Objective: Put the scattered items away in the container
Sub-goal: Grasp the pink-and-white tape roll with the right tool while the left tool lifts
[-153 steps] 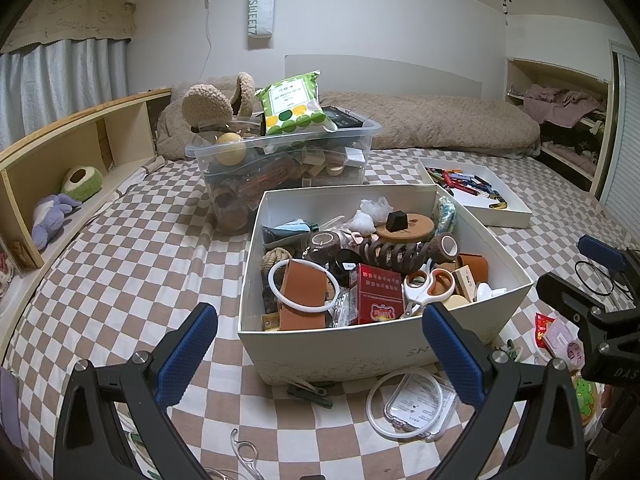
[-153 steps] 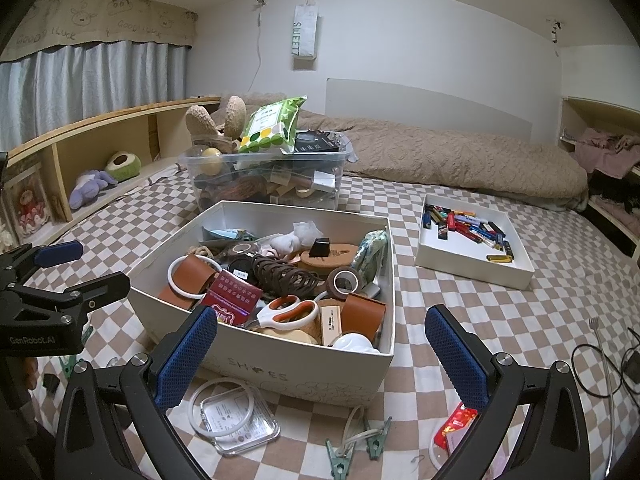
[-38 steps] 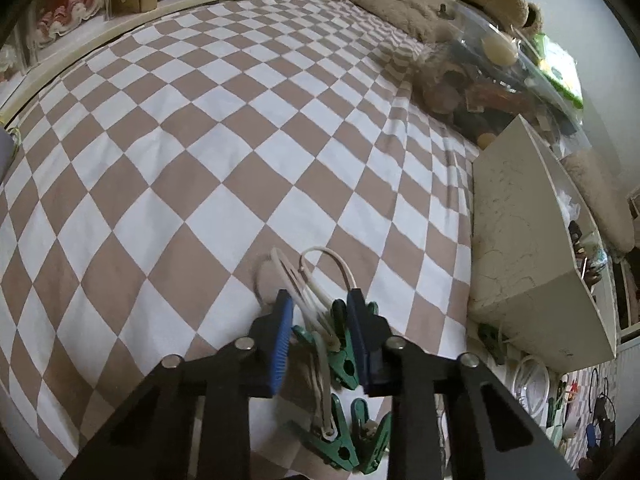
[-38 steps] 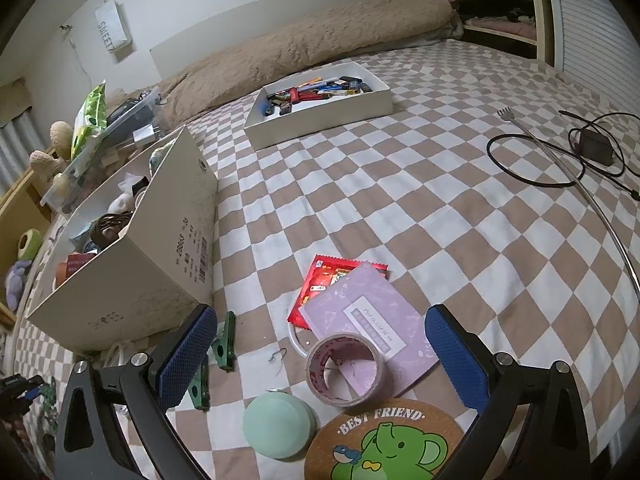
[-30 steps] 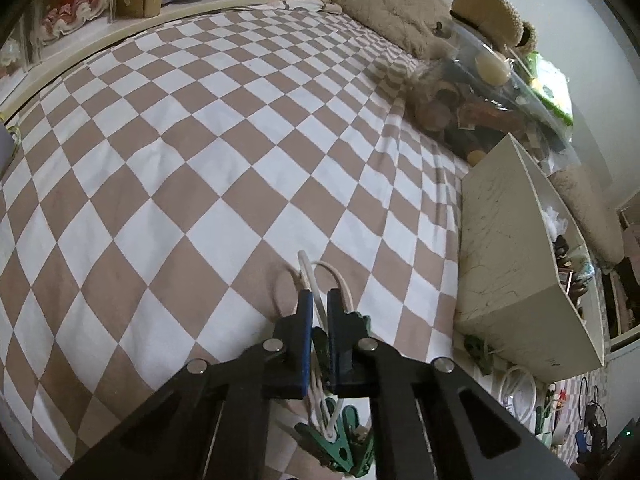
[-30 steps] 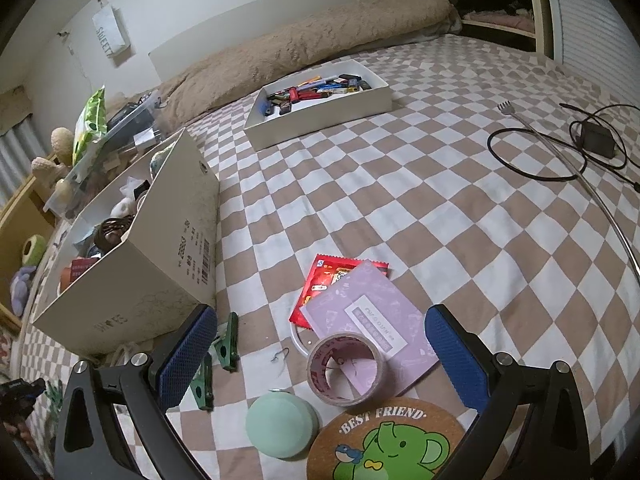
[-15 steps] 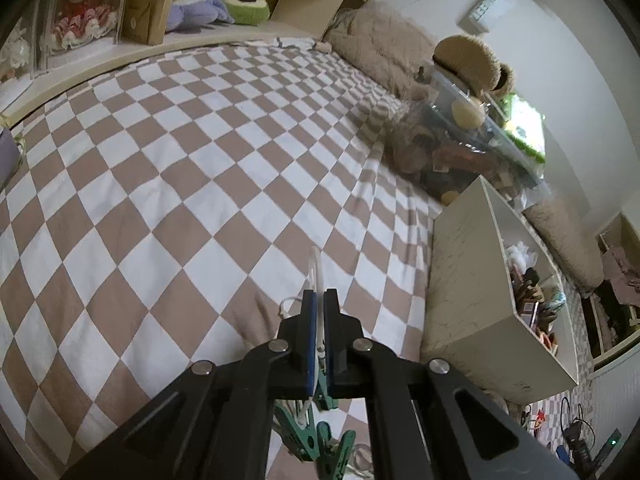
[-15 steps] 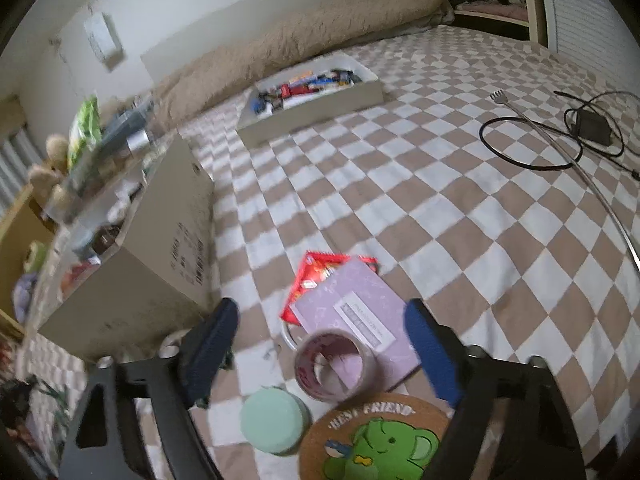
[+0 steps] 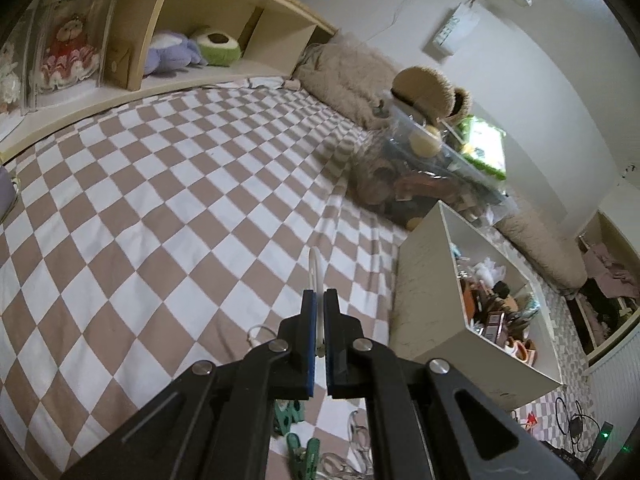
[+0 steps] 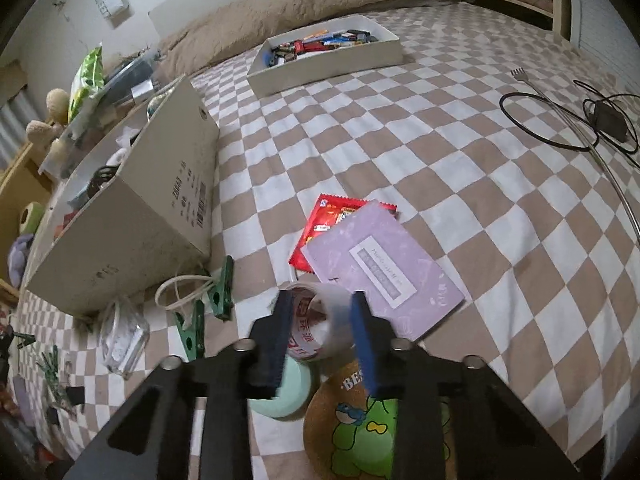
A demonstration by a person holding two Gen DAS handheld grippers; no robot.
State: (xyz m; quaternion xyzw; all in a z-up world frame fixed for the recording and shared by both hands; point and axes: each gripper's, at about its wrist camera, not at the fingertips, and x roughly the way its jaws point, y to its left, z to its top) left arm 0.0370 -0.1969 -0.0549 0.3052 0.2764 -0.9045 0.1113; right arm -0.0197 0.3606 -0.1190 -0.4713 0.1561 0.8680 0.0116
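My left gripper (image 9: pixel 319 320) had closed over the last second: the pads, parted around the white cord loop (image 9: pixel 316 270) a moment earlier, were now pressed nearly together with the cord pinched between them. The view had also swung up from the bedspread towards the shelf and wall, so I judged the cord lifted clear, with green clips (image 9: pixel 304 456) below near the frame's bottom edge; whether they hung from the cord I could not tell.

My right gripper (image 10: pixel 320 320) had gone from wide open above the clutter to narrowed around the tape roll (image 10: pixel 316 326). The pads sat at either side of the roll; contact looked likely but blur prevented certainty.

Meaning for the task: two items were about secured, and both had to travel to the white box (image 9: pixel 424 280), which stood just right of my left gripper and left of my right one (image 10: pixel 132 224).

Legible writing:
- Cork coaster (image 10: pixel 360 432): "BE..." visible, the rest hidden by a finger.
- Tape roll: red characters, unreadable.
- Box end: barcode and printed digits, too small.
- Purple packet (image 10: pixel 380 268): white label, text blurred.
- Red snack wrapper (image 10: pixel 324 224): print illegible.
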